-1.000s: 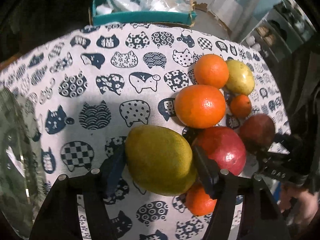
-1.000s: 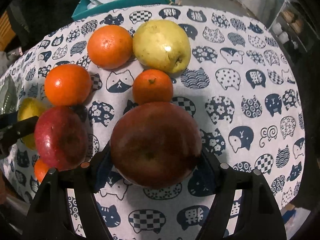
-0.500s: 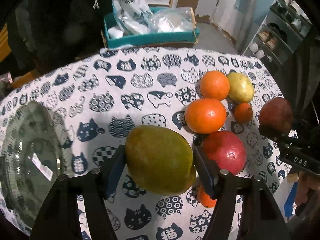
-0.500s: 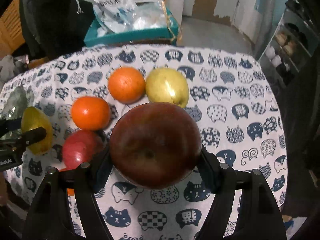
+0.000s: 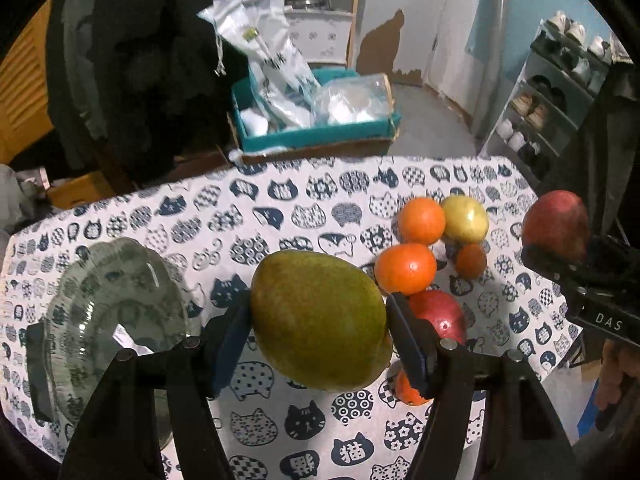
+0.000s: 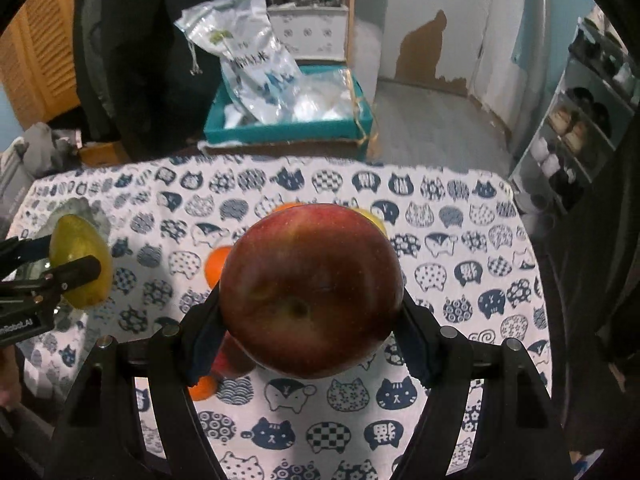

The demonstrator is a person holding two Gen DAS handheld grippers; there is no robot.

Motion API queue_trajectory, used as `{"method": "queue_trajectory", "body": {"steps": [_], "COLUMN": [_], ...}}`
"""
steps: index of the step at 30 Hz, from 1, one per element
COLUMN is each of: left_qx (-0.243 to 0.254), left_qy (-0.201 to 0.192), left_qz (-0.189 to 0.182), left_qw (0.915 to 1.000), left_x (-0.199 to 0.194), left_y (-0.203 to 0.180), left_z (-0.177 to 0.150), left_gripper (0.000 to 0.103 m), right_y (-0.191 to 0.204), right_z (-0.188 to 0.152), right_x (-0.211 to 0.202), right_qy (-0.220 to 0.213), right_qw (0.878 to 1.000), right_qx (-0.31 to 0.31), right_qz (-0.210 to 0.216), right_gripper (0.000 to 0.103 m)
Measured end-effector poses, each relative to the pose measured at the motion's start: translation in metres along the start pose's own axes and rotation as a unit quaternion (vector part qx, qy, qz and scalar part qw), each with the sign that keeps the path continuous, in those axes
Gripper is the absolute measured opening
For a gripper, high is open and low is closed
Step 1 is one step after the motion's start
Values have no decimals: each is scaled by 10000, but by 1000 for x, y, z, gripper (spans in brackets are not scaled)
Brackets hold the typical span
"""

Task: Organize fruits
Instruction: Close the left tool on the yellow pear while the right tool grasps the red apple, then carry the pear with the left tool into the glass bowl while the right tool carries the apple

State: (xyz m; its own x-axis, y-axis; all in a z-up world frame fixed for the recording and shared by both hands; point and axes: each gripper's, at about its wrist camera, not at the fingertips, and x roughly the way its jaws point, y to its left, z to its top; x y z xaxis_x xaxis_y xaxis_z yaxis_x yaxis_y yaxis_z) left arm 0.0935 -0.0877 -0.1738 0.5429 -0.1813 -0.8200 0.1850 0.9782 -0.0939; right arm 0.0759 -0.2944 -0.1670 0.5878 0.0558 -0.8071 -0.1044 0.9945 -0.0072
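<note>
While your left gripper (image 5: 318,320) clamps the green mango (image 5: 320,320) above the cat-print cloth (image 5: 280,208) beside the glass bowl (image 5: 112,320), your right gripper (image 6: 310,320) clamps a red apple (image 6: 310,288). That apple hides most of the fruit pile (image 5: 432,248); one orange (image 5: 410,392) sits half-hidden behind your left finger.

We've got the mango (image 5: 320,320) clamped in the left gripper (image 5: 318,330) above the cat-print cloth (image 5: 280,208), glass bowl (image 5: 112,320) at left, oranges (image 5: 406,274) and a red apple (image 5: 556,224) at right.
</note>
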Motion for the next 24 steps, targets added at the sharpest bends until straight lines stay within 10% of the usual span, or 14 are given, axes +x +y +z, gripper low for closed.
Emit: {"method": "queue_trajectory", "body": {"steps": [24], "left_qx": [-331], "left_qy": [-806], "left_qz": [293], "left_qw": [9958], "left_x": [-88], "left_y": [50], "left_z": [3], "left_gripper": [69], "right_y": [69], "right_z": [37], "right_x": [-64], "right_qy": [-769], "right_qw": [9939], "right_qx": [-487], "right_qz": [621], "right_gripper": [75]}}
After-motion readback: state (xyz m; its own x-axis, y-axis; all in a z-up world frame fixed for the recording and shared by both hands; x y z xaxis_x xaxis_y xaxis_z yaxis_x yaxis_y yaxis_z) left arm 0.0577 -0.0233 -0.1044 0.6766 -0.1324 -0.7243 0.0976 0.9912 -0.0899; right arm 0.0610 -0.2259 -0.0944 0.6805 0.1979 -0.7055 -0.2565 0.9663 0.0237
